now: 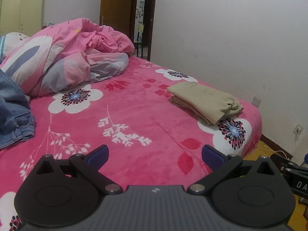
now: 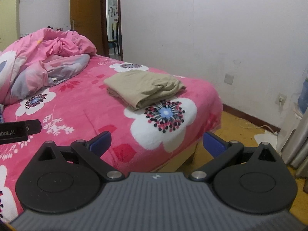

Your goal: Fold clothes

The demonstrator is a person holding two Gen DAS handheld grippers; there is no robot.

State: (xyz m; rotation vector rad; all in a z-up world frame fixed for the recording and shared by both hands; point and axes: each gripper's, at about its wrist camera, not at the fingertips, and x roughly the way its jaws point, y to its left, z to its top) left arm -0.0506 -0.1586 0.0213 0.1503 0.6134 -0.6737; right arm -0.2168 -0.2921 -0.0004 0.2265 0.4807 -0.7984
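Left wrist view shows a folded beige garment (image 1: 204, 101) lying flat on the far right part of the bed (image 1: 134, 119), close to the bed's right edge and just beyond a large white flower in the pink floral blanket. A crumpled pair of blue jeans (image 1: 14, 111) sits at the left edge of that view, well apart from the beige garment. Behind the jeans, at the far left of the bed, a pink duvet (image 1: 73, 53) lies bunched in a heap.

The left gripper (image 1: 155, 155) hovers above the near part of the blanket with its blue-tipped fingers spread wide and nothing between them. In the right wrist view, the right gripper (image 2: 156, 142) is likewise spread and empty, held over the near right corner of the bed, with the yellow floor (image 2: 236, 123) showing past its right finger. The beige garment lies beyond it, in the middle of the view.

A white wall (image 1: 231, 38) runs along the right side of the bed, and a wooden door (image 1: 115, 9) stands open at the far end of the room.
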